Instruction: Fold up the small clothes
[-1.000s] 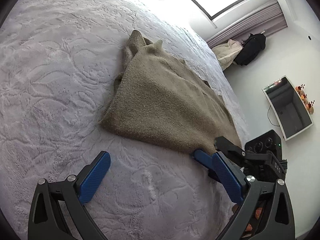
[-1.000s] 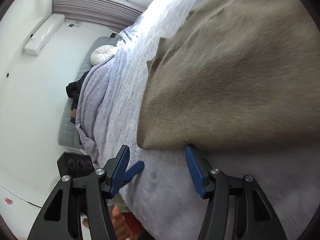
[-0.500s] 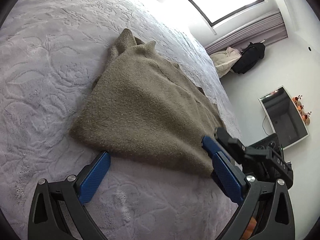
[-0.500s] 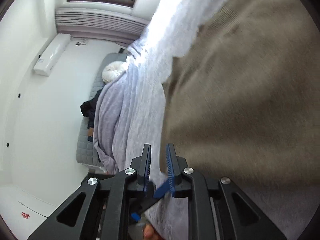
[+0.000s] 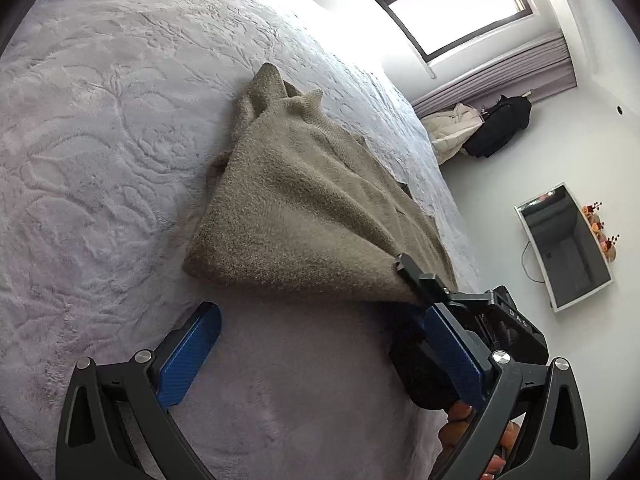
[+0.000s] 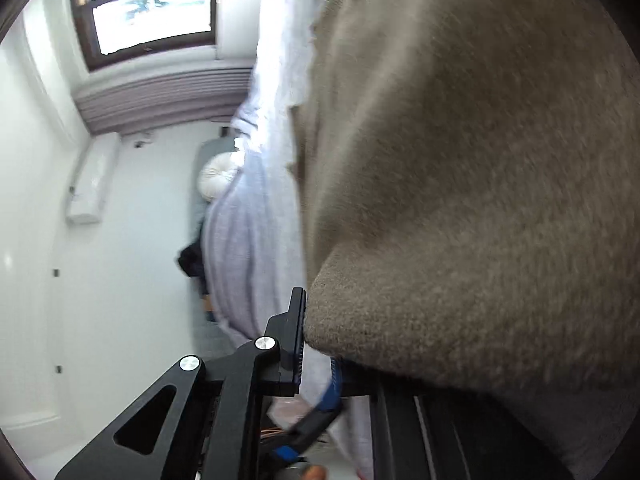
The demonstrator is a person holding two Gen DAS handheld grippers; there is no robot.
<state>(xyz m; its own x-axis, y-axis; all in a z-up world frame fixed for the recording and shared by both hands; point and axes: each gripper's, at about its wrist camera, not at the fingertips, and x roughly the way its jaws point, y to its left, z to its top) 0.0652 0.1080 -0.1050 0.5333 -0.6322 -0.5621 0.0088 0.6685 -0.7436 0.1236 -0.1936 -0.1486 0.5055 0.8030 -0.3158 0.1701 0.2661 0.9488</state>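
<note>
Left wrist view showed the tan sweater [image 5: 304, 216] lying on the lavender bedspread [image 5: 100, 128], its near right corner lifted off the bed and pinched in the right claw [image 5: 414, 284]. The left claw [image 5: 324, 344] hung released over the bed, just short of the near left corner. The step in hand looked like gripping both hem corners; next the left claw should clench that corner, then both carry the hem towards the collar.
</note>
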